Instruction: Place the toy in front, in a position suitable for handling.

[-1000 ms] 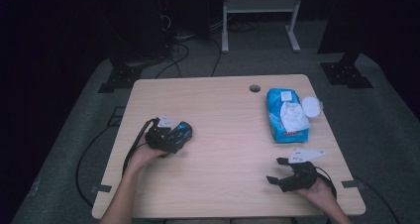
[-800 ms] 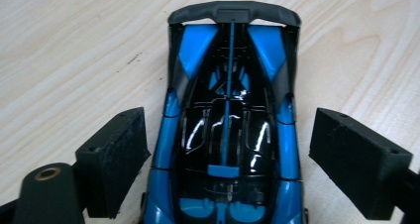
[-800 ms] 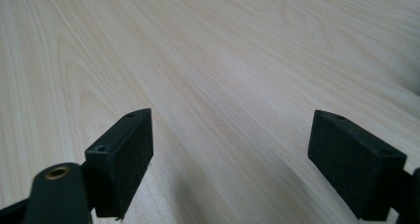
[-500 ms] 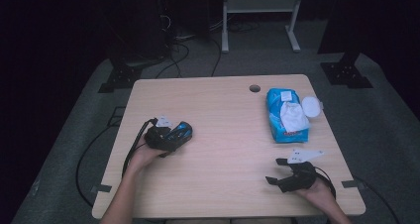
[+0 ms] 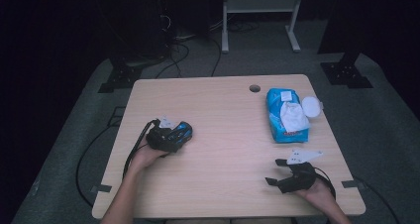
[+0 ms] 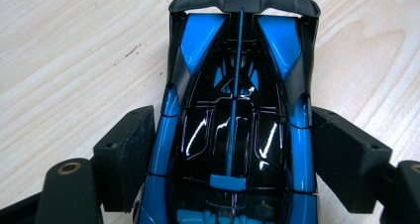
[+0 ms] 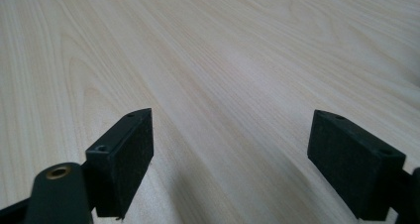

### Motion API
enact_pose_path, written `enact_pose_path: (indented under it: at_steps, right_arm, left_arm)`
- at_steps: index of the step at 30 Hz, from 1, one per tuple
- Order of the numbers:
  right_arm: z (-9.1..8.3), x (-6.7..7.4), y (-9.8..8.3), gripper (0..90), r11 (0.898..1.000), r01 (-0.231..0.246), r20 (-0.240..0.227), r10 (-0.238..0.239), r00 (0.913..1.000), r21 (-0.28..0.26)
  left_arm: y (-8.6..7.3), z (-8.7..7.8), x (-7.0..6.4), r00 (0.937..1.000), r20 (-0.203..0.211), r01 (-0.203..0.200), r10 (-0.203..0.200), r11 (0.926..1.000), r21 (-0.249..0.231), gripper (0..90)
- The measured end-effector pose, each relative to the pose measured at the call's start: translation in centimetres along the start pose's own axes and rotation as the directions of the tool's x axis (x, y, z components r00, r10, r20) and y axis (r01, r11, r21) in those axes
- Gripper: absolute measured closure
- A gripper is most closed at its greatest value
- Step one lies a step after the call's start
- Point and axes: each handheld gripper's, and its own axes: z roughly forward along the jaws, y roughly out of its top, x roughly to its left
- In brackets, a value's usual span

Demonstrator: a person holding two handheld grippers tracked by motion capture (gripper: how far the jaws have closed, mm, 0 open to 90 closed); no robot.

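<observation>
From the high view, I count one blue and black toy car on the left part of the wooden table, one blue pack of wipes near the right edge, and one round white lid touching the pack's right side. The pack carries print, but it is too small for me to read. My left gripper lies around the car, with my left hand behind it. My right gripper rests low over the near right corner, well apart from the car and nearer to the wipes, with nothing in it.

In the left gripper view, the car sits lengthwise between my two jaws, its dark rear wing pointing away from me. No brand or lettering shows on its glossy body. My left-hand pad lies right against the car's blue flank, and the right-hand pad sits close on the other flank, though I cannot tell whether it truly presses. My jaws have just been closing and then easing a little, with the car between them.

In the right gripper view, my two fingers stand spread wide over bare wood grain, holding and touching nothing.
</observation>
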Motion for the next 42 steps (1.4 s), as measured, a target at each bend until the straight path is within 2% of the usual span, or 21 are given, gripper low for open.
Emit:
enact_pose_path:
  at_steps: [5, 8, 11, 18, 25, 32, 36, 42]
  right_arm:
    - [0.03, 0.02, -0.03, 17.2, 1.000, -0.002, -0.001, 0.002, 1.0000, 0.003]
    - [0.15, 0.05, -0.04, 17.2, 1.000, -0.002, -0.002, 0.002, 1.0000, 0.006]
    - [0.23, 0.08, 0.01, 17.2, 1.000, -0.002, -0.001, 0.002, 1.0000, 0.009]
    - [0.19, 0.17, 0.05, 17.2, 1.000, 0.001, -0.002, -0.001, 1.0000, 0.007]
    - [0.31, 0.21, 0.04, 17.2, 1.000, -0.002, -0.005, 0.002, 1.0000, 0.008]
    - [0.35, 0.63, 0.31, 17.2, 1.000, 0.002, -0.022, -0.003, 0.9998, -0.009]
    - [0.30, 0.62, 0.31, 17.2, 1.000, 0.000, -0.021, 0.000, 0.9998, -0.009]
    - [0.05, 0.58, 0.37, 17.2, 0.999, -0.018, -0.032, 0.017, 0.9993, -0.031]
  left_arm:
    - [0.02, -0.11, 0.10, 0.9999, 0.009, -0.011, 0.011, 0.9999, -0.009, 22.9]
    - [0.07, -0.32, 0.45, 0.9986, 0.051, 0.013, -0.013, 0.9998, -0.016, 25.1]
    - [0.15, -0.48, 0.53, 0.9980, 0.063, -0.002, 0.003, 1.0000, -0.006, 26.8]
    - [0.01, -0.64, 0.75, 0.9960, 0.088, -0.011, 0.011, 0.9999, -0.005, 27.4]
    - [0.20, -0.37, 0.57, 0.9953, 0.079, -0.056, 0.056, 0.9984, 0.004, 26.5]
    - [0.10, -0.22, 0.36, 0.9967, 0.065, -0.048, 0.049, 0.9986, -0.020, 26.4]
    - [0.19, -0.27, 0.24, 0.9976, 0.056, -0.040, 0.041, 0.9991, -0.014, 27.0]
    - [0.04, -0.40, 0.35, 0.9969, 0.069, -0.036, 0.038, 0.9990, -0.025, 27.3]
